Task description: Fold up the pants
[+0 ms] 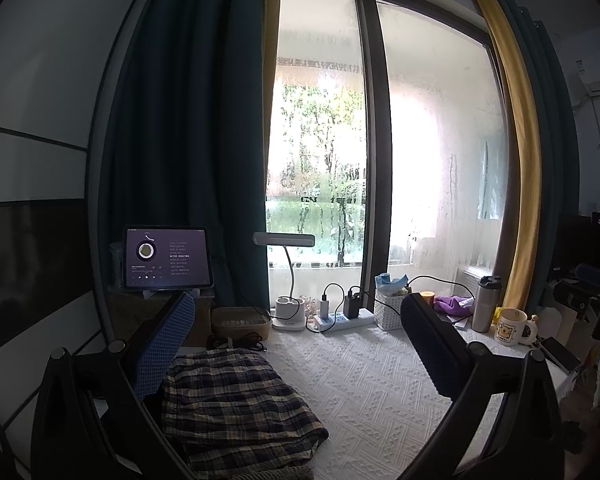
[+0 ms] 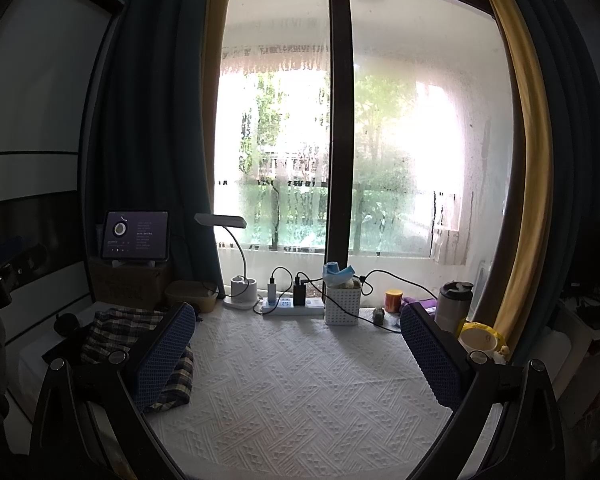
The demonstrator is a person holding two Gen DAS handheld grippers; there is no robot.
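Observation:
The plaid pants (image 1: 236, 404) lie folded in a compact bundle on the white textured cloth (image 1: 372, 384), at the lower left of the left wrist view. My left gripper (image 1: 296, 344) is open and empty, held above the cloth just right of the bundle; its left finger overlaps the bundle's edge in the picture. In the right wrist view the pants (image 2: 116, 332) lie at the left, partly behind the left finger. My right gripper (image 2: 296, 350) is open and empty over bare cloth (image 2: 300, 392).
Along the window sill stand a tablet (image 1: 167, 258) on a box, a desk lamp (image 1: 286, 276), a power strip (image 1: 342, 318) with chargers, a white basket (image 1: 388, 308), a steel tumbler (image 1: 485, 304) and a mug (image 1: 510, 326). A phone (image 1: 558, 354) lies at the right edge.

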